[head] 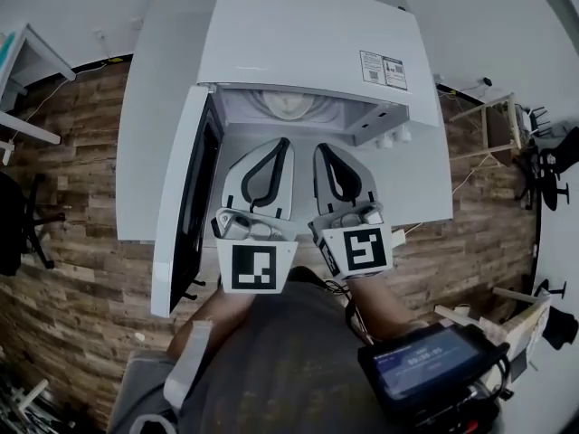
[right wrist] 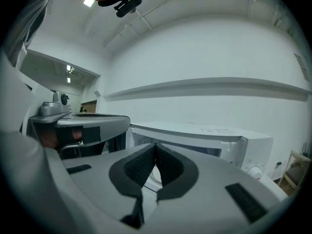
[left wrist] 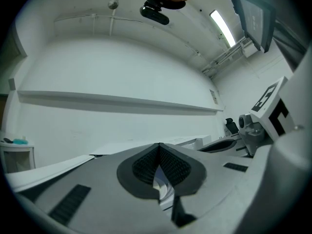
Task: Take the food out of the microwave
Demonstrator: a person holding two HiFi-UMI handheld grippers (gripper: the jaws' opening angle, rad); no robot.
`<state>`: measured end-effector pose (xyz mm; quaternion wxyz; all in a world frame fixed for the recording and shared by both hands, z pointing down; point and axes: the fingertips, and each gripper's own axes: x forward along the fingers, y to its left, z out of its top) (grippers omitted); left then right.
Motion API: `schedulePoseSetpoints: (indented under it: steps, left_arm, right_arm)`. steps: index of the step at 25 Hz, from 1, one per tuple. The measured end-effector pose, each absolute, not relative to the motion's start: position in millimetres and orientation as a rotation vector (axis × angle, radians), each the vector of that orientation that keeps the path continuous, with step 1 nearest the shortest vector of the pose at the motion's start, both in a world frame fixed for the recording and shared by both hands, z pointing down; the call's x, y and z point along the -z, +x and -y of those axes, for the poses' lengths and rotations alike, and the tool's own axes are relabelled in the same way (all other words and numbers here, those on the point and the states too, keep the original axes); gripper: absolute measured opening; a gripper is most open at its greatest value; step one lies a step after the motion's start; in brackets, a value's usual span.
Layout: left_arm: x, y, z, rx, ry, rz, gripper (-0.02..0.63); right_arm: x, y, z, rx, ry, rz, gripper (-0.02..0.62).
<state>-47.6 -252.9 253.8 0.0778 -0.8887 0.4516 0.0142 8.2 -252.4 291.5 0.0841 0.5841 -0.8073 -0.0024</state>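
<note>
A white microwave [head: 308,39] stands on a white table [head: 154,107] with its door [head: 185,206] swung open to the left. In the cavity sits a pale round dish [head: 291,107], partly hidden under the top edge; what lies on it cannot be made out. My left gripper [head: 282,143] and right gripper [head: 321,149] are side by side just before the opening, level, tips toward the dish. Both are shut with nothing held. In the left gripper view a sliver of the dish [left wrist: 163,186] shows beyond the tips. The right gripper view shows the microwave [right wrist: 204,135] ahead.
The open door stands close on the left of my left gripper. The microwave's dials [head: 391,138] are to the right of the opening. A dark screen device [head: 434,364] hangs at the person's front, low right. Wooden floor [head: 72,197] surrounds the table; a chair [head: 18,224] is far left.
</note>
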Motion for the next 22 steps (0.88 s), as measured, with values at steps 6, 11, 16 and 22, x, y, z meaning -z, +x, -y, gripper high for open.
schedulePoseSetpoints:
  steps: [6,11,16,22]
  left_arm:
    - [-270,-40,260,0.013,-2.681,-1.360,0.008]
    - [-283,-33,270,0.059,-2.668,-1.392,0.008]
    - [-313,-29,290,0.089,-2.627,-1.468,0.008]
    - [-367,-23,308,0.054,-2.619,-1.554,0.008]
  right_arm:
    - [-300,15,264,-0.017,1.753,2.410,0.008]
    - [-307,23,279,-0.030,1.757,2.451,0.008]
    - [-336,25,300,-0.036,1.696,2.505,0.008]
    - [-388,23,318,-0.052,1.633,2.540,0.008]
